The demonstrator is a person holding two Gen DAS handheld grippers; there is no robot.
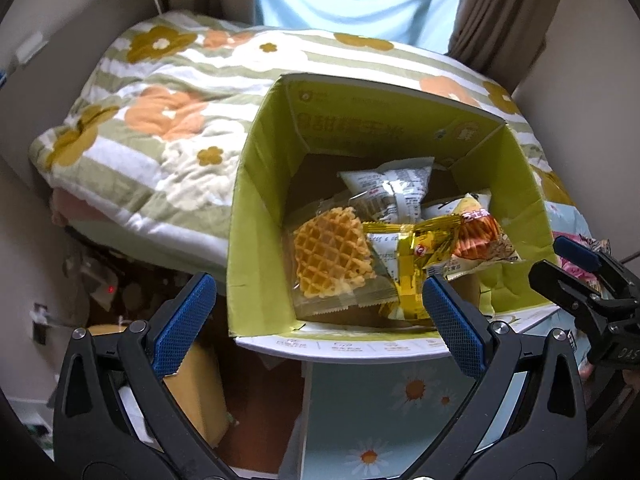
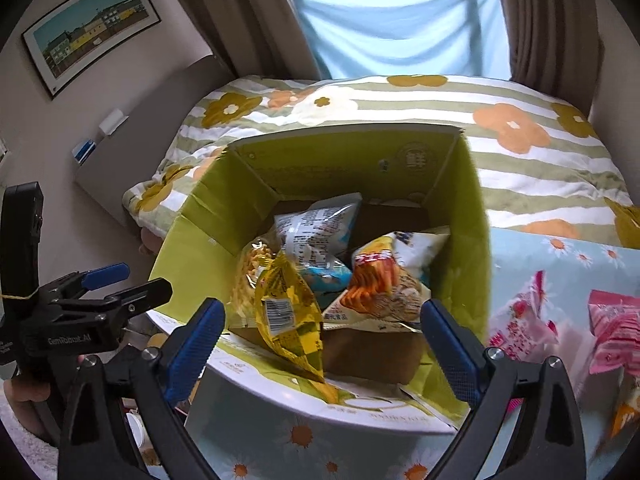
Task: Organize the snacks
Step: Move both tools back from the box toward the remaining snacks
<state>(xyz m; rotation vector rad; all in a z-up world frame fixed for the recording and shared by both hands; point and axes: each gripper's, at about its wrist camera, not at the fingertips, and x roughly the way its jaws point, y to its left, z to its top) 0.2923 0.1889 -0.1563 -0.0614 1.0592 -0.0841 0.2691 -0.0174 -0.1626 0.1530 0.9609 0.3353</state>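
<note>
**Left wrist view: both grippers spread above the snack box**

The left gripper (image 1: 318, 312) has its fingers spread, holding nothing, and so does the right gripper (image 2: 322, 334). Beyond them, the green box (image 2: 472, 240) holds a waffle packet (image 1: 332, 258), a yellow packet (image 2: 290, 316) and an orange packet (image 2: 380, 288). Pink packets (image 2: 612, 332) lie on the tabletop (image 2: 560, 256), to the right of the box.

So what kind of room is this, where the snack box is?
Most likely a bedroom at home. Behind the green snack box lies a bed with a flowery quilt, curtains hang by the window, and a framed picture is on the wall.
</note>
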